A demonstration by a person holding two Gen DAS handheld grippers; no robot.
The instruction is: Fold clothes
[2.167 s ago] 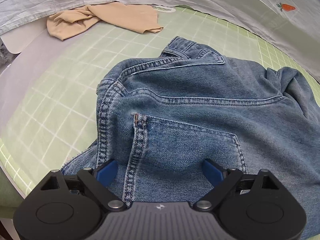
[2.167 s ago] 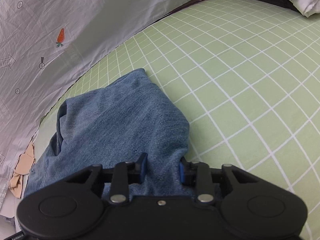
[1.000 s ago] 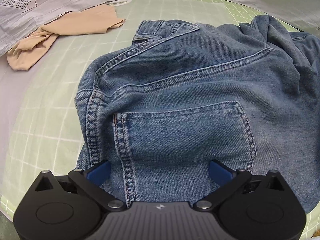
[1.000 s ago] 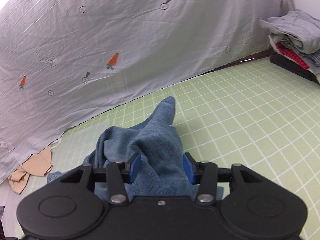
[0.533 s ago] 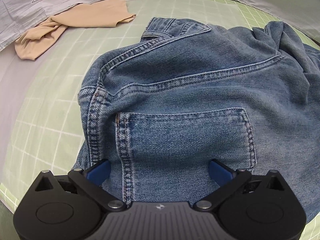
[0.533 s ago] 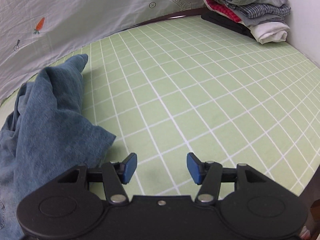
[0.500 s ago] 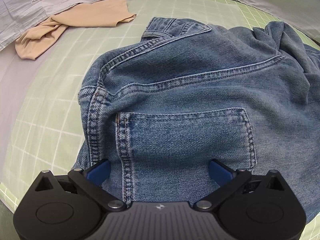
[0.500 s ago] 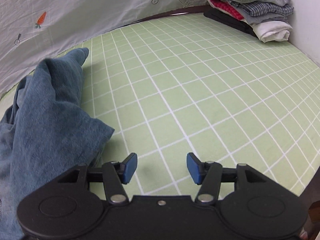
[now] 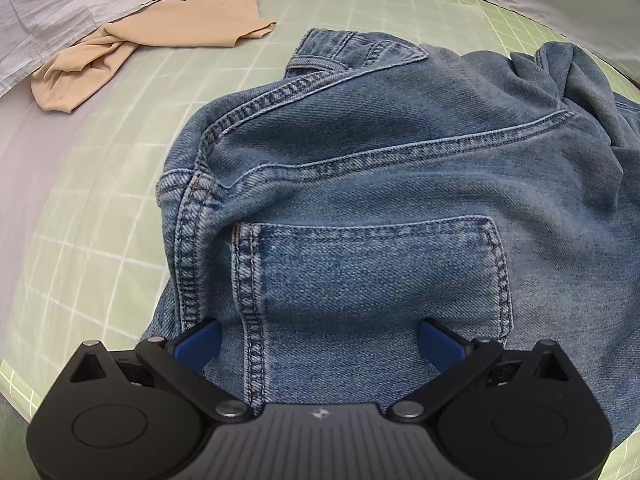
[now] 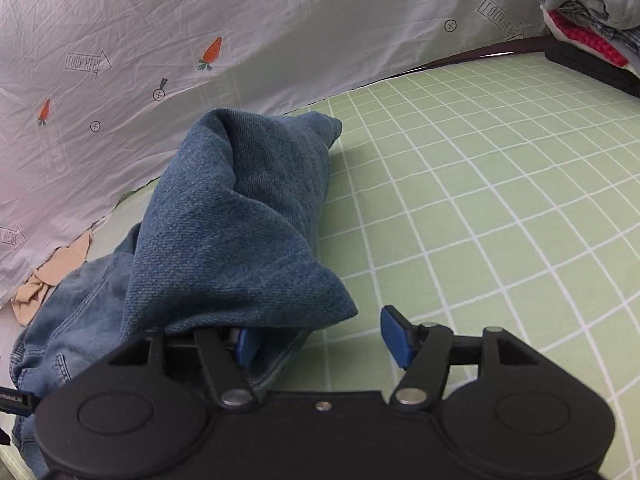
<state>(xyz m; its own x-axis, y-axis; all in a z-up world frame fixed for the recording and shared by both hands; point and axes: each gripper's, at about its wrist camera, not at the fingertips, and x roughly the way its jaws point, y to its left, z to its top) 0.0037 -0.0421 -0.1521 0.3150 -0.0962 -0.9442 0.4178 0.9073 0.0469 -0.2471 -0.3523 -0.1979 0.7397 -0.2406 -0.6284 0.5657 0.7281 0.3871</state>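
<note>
Jeans leg [image 10: 240, 216] now nearer, right view.

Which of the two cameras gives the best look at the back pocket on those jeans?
The left wrist view. The back pocket fills the middle of the picture, its stitched edges plain to see, on the jeans. The right wrist view shows only a bunched-up leg of the jeans and some stitching low at the left; the pocket cannot be made out there.

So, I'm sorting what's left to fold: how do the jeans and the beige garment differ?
The jeans are blue denim with heavy stitched seams; the beige garment is thin, smooth and plain. The jeans sit bunched right under the left gripper, one leg heaped up; the beige garment lies farther off, partly under the grey sheet. Both lie unfolded on the green checked mat.
</note>
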